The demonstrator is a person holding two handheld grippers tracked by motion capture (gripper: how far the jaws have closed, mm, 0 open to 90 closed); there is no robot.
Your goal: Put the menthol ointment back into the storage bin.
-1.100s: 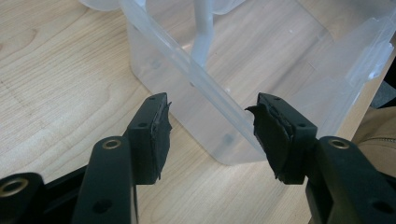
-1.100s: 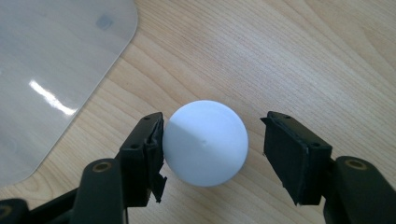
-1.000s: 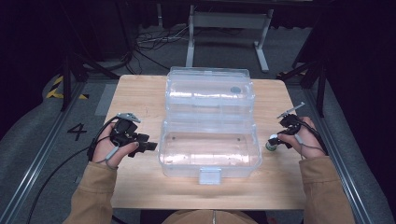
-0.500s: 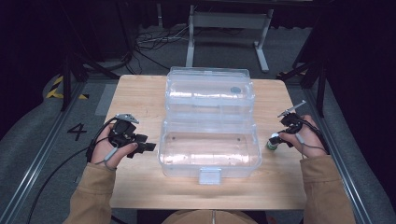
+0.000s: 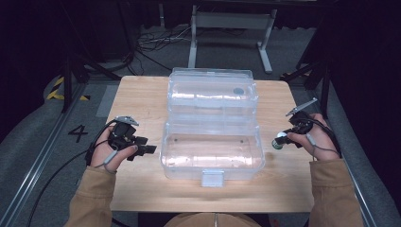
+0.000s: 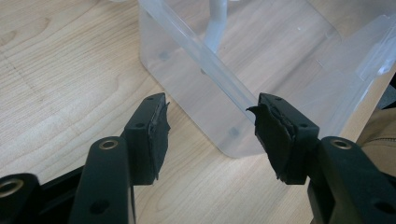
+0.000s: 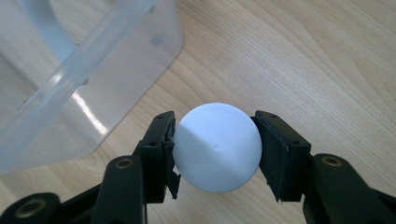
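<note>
The fingers [image 7: 161,154] hide both flanks of the white ball [image 7: 217,147].

The high view looks down from the desk's [image 5: 142,104] near edge; both gripper views sit close, sharing the box [image 5: 213,146].

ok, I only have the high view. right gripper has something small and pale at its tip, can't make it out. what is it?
Observer: A white ball. In the right gripper view it sits between the pads of the right gripper, both pressing on its sides.
Operator: Off the table or resting on it?
Observer: That view shows wood grain around and behind the ball; I can't tell whether there is a gap beneath it.
Operator: Left gripper holding anything?
Observer: No. In the left gripper view the left gripper has its jaws apart with bare table between them, aimed at a corner of the clear plastic box.
Operator: Pads ok?
Observer: The left pads look ragged at the edges.
</note>
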